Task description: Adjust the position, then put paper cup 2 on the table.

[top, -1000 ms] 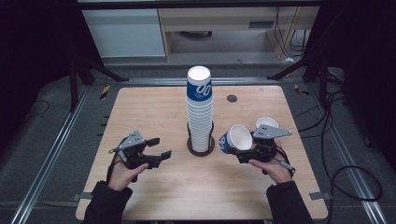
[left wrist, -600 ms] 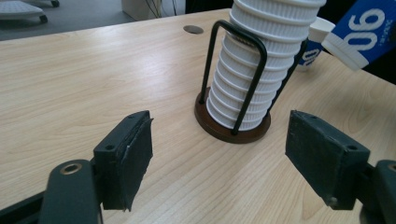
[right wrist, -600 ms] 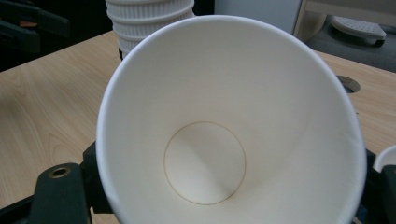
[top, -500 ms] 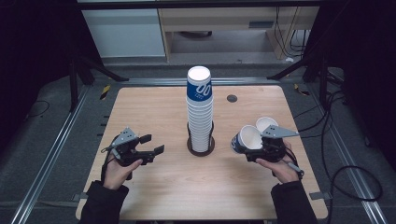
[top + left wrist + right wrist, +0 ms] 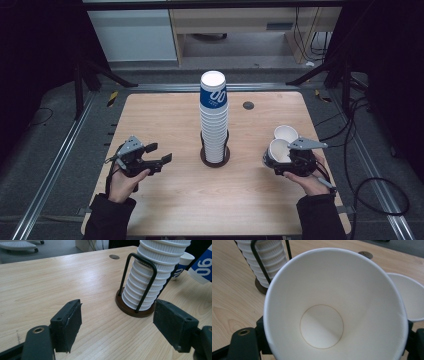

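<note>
White paper cup [image 5: 334, 305], open mouth toward camera, round base disc visible inside. Held between the black jaws of the right claw [image 5: 332, 340], dark jaw parts showing at both lower corners. Second white paper cup [image 5: 407, 297] just beside it at right, rim partly hidden. Stack of ribbed white paper cups [image 5: 265, 261] in a black wire holder on a dark round base, upper left. Light wooden tabletop [image 5: 232, 290] beneath, small dark round disc [image 5: 365, 254] near its far edge.

Matt paper cups [image 5: 147, 282] in a black wire holder [image 5: 140, 277] on a pale, smooth wood-grain table [image 5: 62, 277].
</note>
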`<state>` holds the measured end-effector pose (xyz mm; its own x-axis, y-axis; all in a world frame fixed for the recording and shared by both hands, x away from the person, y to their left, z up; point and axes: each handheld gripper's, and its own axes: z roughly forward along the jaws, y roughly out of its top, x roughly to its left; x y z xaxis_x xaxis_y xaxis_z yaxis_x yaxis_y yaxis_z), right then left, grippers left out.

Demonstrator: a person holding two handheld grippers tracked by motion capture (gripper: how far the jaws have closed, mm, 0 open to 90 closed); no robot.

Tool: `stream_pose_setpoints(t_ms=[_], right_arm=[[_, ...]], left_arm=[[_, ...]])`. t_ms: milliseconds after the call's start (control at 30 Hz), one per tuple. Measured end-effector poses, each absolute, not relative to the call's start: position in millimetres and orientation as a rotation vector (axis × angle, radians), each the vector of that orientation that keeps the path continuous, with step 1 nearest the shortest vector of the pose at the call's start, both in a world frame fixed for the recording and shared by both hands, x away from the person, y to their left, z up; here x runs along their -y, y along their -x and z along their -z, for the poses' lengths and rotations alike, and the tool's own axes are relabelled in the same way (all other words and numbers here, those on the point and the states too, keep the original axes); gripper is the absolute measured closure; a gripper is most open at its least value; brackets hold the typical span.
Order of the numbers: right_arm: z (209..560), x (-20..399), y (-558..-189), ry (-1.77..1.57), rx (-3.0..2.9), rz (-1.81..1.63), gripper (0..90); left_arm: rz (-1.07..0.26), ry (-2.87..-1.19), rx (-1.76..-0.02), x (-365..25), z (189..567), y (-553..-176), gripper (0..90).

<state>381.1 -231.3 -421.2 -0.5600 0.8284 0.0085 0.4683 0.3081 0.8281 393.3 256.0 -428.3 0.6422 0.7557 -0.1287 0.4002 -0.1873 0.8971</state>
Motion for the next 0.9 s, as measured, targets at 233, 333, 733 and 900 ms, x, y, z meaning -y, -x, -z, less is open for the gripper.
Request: stream_pose_setpoints(t_ms=[233,333,733,900], right_arm=[[425.6,234.8,-384.1,-1.186,-2.17,-1.061,20.0],[426.8,236.6,-386.6,-1.207,-2.168,-1.039,19.9],[435.5,225.5,-396.6,-1.22,-2.242,-0.972,19.7],[440.0,219.6,-401.9,-1.21,-2.267,-0.948,19.4]], left_arm=[[-0.434,-1.822,-0.938,-255.1,429.5,-394.0,22.2],[-0.438,-1.831,-0.935,-253.9,429.8,-394.1,22.1],[-0.438,-1.827,-0.942,-253.9,428.7,-395.8,22.6],[-0.44,-1.829,-0.948,-255.3,428.8,-396.8,22.6]])
